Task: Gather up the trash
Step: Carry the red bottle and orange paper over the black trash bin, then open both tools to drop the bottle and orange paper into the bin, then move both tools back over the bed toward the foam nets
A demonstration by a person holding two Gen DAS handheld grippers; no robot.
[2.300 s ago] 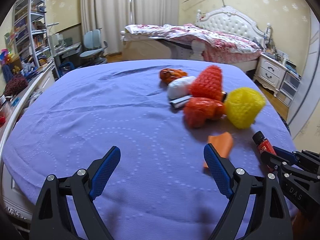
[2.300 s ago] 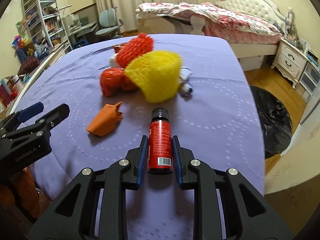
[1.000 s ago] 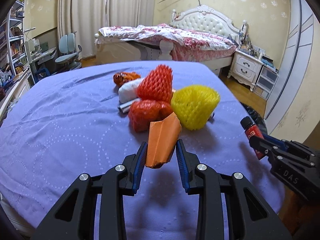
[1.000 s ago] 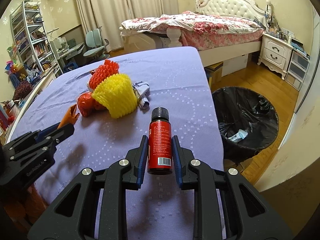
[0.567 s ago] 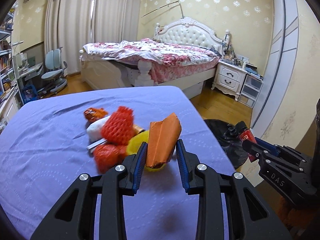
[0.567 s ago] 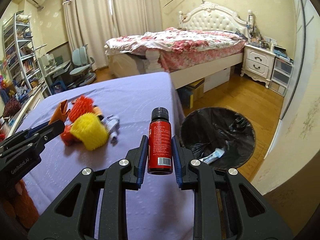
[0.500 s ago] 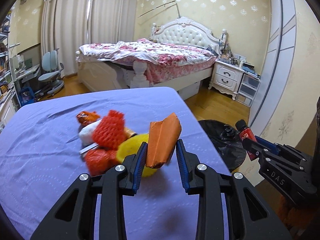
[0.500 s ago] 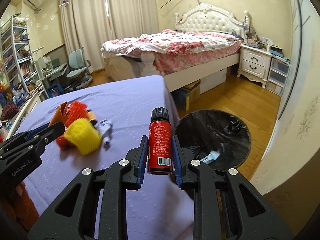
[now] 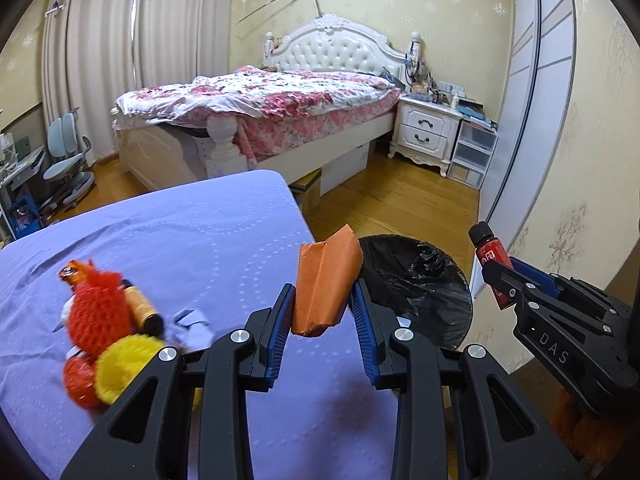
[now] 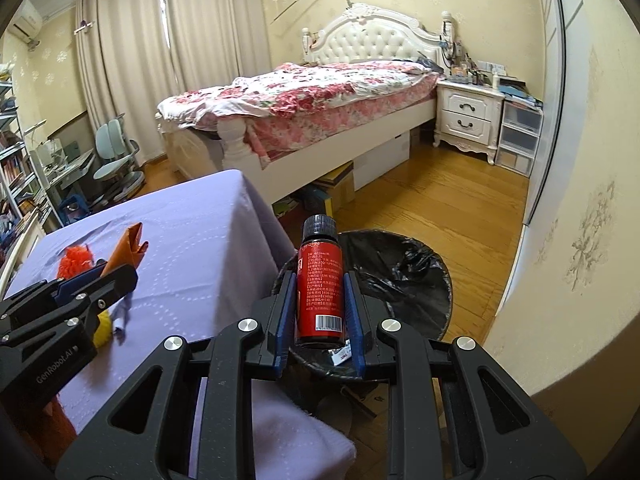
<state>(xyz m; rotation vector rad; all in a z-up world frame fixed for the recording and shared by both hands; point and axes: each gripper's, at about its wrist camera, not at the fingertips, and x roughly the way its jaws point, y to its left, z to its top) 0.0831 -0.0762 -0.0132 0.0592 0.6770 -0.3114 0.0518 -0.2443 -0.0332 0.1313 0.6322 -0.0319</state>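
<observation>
Bin (image 10: 404,280) sits on the floor just past the table (image 10: 192,232) edge, ahead and below both tools. Right tool (image 10: 320,300), pinching the red bottle (image 10: 320,280) upright, looks nearer; left tool (image 9: 324,312) pinches orange paper (image 9: 326,280) over the table.

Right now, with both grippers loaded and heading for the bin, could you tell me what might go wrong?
1. The right gripper holds the red bottle near the near rim of the black-lined bin; released early, it may hit the floor.
2. The left gripper, with the orange paper, is apparently above the purple table edge, so a drop could miss.
</observation>
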